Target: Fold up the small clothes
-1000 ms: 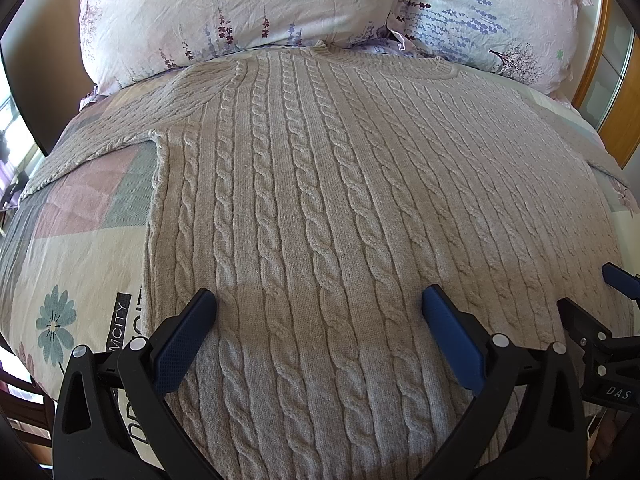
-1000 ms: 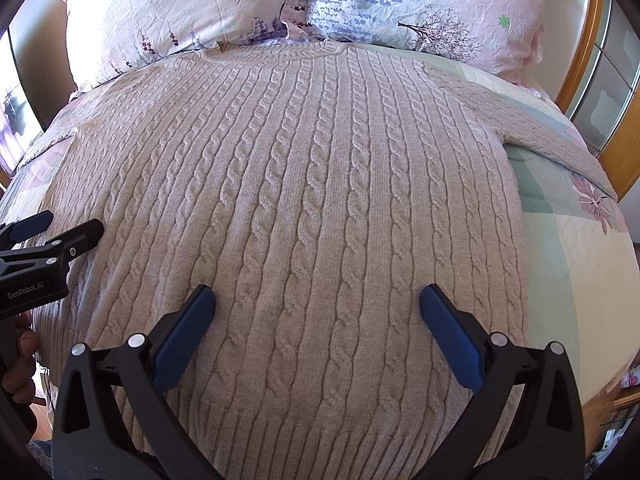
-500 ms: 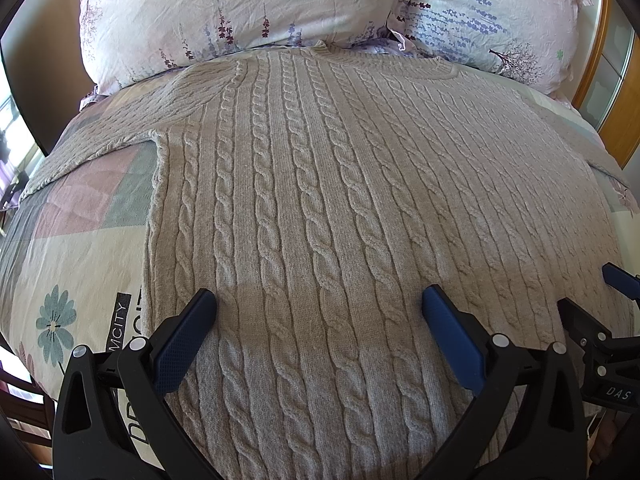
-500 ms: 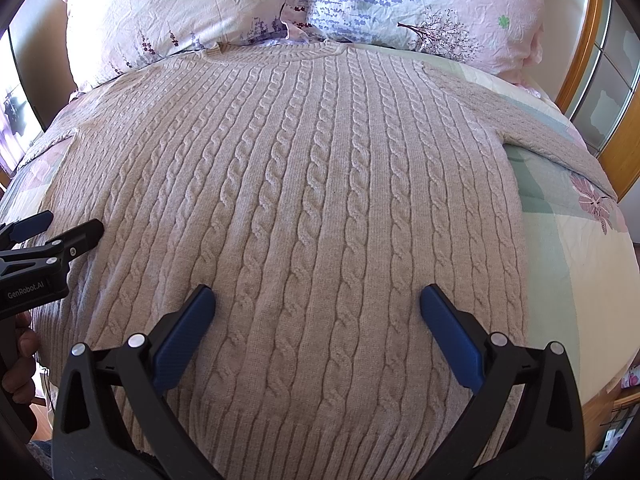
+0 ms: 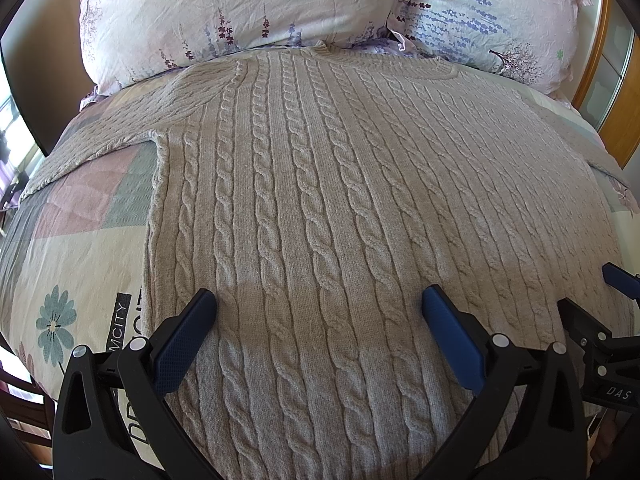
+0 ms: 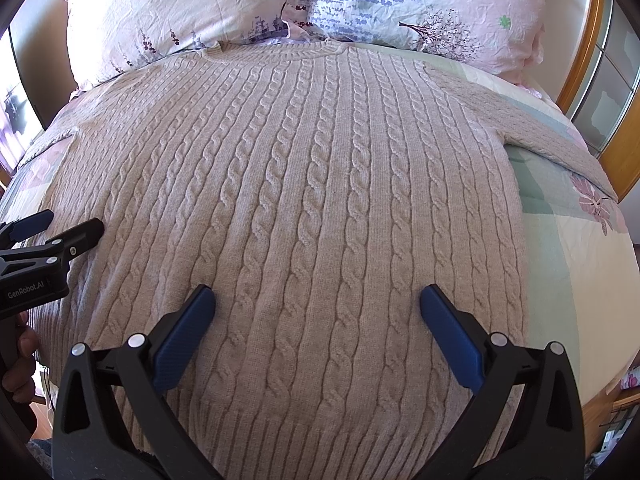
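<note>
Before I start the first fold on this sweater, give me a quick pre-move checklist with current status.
1. Beige cable-knit sweater lies flat, body unfolded: ok.
2. Both sleeves spread outward on the patchwork floral bedspread: ok.
3. Left gripper open, holding nothing: ok.
4. Right gripper open, holding nothing: ok.
5. Collar near the two floral pillows, touching them or not: cannot tell.
6. Hem edge fully visible: cannot tell, gripper bodies cover part of it.

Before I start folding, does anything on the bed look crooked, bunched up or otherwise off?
Nothing stands out. The beige cable-knit sweater lies flat and unfolded on the patchwork floral bedspread, collar toward the two floral pillows, sleeves spread outward. Both tongs, left and right, are open above its hem.
</note>
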